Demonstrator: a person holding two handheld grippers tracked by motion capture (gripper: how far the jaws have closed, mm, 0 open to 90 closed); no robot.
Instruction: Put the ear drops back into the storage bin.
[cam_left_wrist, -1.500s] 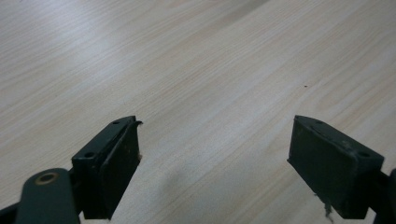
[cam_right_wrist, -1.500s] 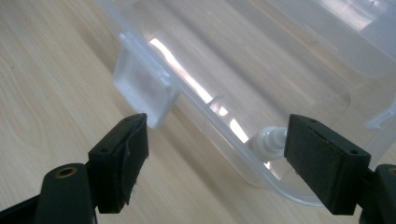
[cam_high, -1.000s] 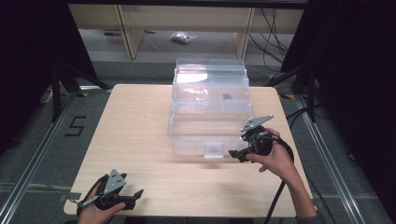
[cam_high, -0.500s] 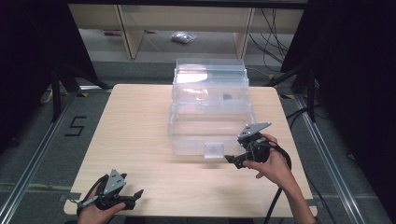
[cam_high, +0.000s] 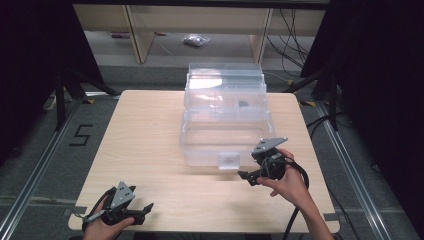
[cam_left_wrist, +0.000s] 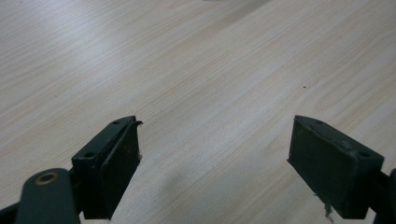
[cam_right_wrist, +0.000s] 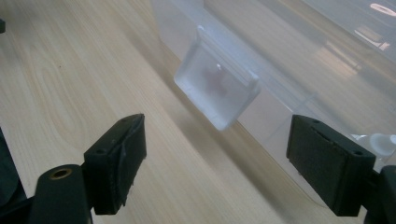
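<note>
Clear plastic box stands at the table's far middle in the high view, its front latch near the right gripper; the left gripper rests at the near-left corner. Left gripper view: jaws spread over bare wood. Right gripper view: jaws spread, the latch between and beyond them.

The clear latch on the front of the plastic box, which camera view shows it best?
The right gripper view: the latch sits close and large, beyond the open right gripper. In the high view it is a small clear tab on the box front. The left gripper view faces bare table.
</note>
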